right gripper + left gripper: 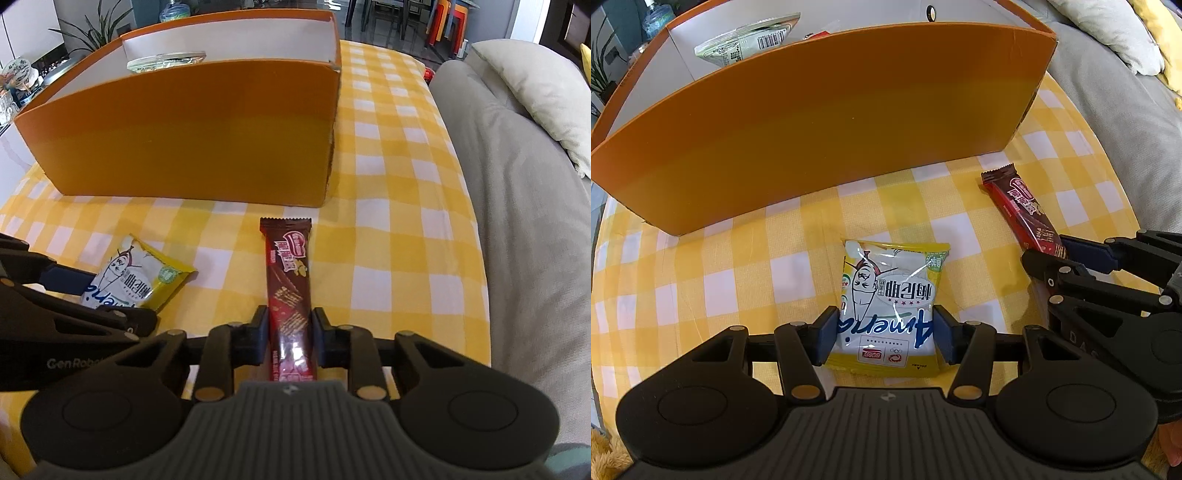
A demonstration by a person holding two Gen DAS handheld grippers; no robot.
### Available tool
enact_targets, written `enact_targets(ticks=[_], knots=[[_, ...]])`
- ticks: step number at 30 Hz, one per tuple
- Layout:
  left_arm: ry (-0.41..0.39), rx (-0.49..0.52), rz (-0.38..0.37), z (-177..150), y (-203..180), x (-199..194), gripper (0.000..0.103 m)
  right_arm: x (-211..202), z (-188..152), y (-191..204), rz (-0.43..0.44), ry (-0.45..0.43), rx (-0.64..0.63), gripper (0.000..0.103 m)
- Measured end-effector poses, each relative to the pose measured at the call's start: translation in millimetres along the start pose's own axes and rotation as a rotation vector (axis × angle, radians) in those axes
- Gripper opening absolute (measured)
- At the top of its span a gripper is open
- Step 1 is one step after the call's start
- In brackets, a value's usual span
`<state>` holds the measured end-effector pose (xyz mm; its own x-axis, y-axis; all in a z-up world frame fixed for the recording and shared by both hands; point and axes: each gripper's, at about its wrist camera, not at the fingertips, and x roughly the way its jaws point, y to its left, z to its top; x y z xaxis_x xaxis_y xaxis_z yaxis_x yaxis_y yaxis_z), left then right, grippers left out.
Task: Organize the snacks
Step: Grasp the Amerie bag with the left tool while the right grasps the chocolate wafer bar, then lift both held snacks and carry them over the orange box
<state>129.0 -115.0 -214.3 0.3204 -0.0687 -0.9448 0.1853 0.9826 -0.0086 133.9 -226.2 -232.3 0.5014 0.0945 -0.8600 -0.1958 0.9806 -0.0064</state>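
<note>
A yellow-and-white snack bag lies flat on the yellow checked tablecloth. My left gripper points down over it, and both blue pads press the bag's sides at its near end. A dark red chocolate wafer bar lies lengthwise to the right, with my right gripper shut on its near half. In the left wrist view the right gripper sits at the bar's near end. The right wrist view shows the left gripper on the bag.
A tall orange box with a white inside stands just behind both snacks, and a pale snack packet lies inside it. A grey sofa with a cushion borders the table on the right.
</note>
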Motion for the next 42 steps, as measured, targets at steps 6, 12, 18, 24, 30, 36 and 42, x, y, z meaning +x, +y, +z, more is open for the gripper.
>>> enact_targets(ticks=[6,12,18,24,30,36,42], knots=[[-0.006,-0.013,-0.002,-1.4,4.1,-2.5,0.061,-4.7,2.1,-6.9,0.027,-0.006,0.044,0.020],[-0.034,-0.039,-0.020,-2.9,11.4,-16.1,0.061,-13.9,4.4,-11.7,0.055,-0.003,0.105,0.020],[-0.075,-0.081,-0.055,-4.3,25.3,-38.6,0.061,-36.4,3.4,-14.0,0.038,-0.013,0.154,0.020],[-0.155,-0.100,-0.102,-9.8,35.1,-71.4,0.061,-63.7,0.3,-12.0,0.014,-0.031,0.192,0.021],[-0.236,-0.118,-0.147,-12.0,40.2,-99.0,0.061,-92.9,-3.3,-5.0,0.000,-0.069,0.212,0.021],[-0.320,-0.129,-0.181,-10.8,47.6,-123.9,0.061,-118.0,3.5,6.0,0.000,-0.117,0.203,0.021],[-0.405,-0.147,-0.182,0.1,64.1,-146.0,0.061,-137.5,25.0,17.3,0.007,-0.173,0.182,0.021]])
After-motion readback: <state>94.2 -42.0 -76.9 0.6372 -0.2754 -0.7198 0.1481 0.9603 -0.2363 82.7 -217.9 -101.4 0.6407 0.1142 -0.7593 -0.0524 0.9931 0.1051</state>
